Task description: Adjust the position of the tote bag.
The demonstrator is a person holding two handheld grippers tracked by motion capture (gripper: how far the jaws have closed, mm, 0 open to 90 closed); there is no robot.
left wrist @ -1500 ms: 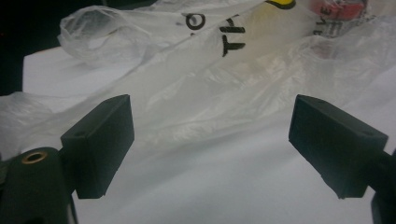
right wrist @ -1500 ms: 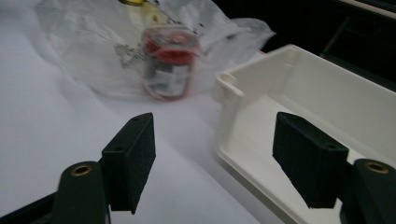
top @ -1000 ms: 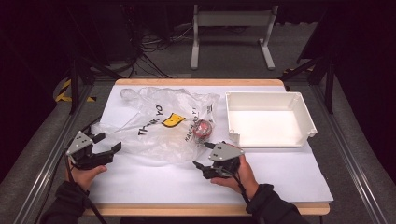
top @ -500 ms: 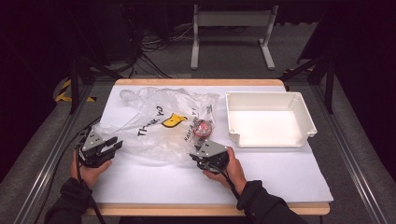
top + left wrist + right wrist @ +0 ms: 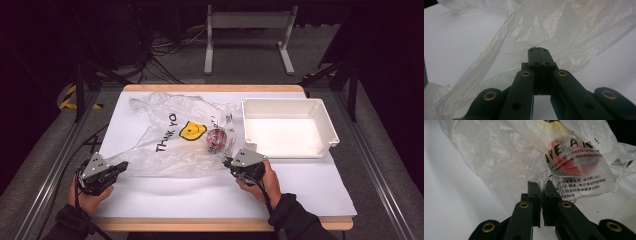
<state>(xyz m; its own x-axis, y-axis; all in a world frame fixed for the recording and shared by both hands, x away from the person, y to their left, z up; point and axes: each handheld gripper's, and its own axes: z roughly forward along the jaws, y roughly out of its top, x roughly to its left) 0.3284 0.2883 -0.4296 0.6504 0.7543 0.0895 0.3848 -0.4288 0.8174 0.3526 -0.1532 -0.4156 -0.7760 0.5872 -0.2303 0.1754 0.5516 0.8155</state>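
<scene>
A thin, crinkled, translucent plastic shopping bag (image 5: pixel 172 137) printed with black lettering and a yellow smiley face lies spread across the white paper-covered table (image 5: pixel 200 192), stretching from the far left toward the middle. Inside it, near its right end, sits a round red object (image 5: pixel 216 140), blurred by the film so I cannot tell what it is.

The left gripper (image 5: pixel 119 166) sits at the bag's near left corner, held low over the table by the person's left hand (image 5: pixel 89 197). Its 2 black jaws have just been closing; in the left gripper view (image 5: pixel 539 53) they meet flush, with the bag's edge lying right at their tips. Whether a fold of film is pinched between them I cannot tell for certain, though the plastic bunches and fans out from that spot.

The right gripper (image 5: pixel 229 162) is at the bag's near right corner, just in front of the red object, with the person's right hand (image 5: pixel 262 182) behind it. Its jaws have also just been closing; in the right gripper view (image 5: pixel 541 185) they stand nearly together, a thin slit left between them, and the printed film reaches down to their tips.

A white rectangular plastic tray (image 5: pixel 330 131) stands to the right of the bag, close to the right gripper yet apart from it.
</scene>
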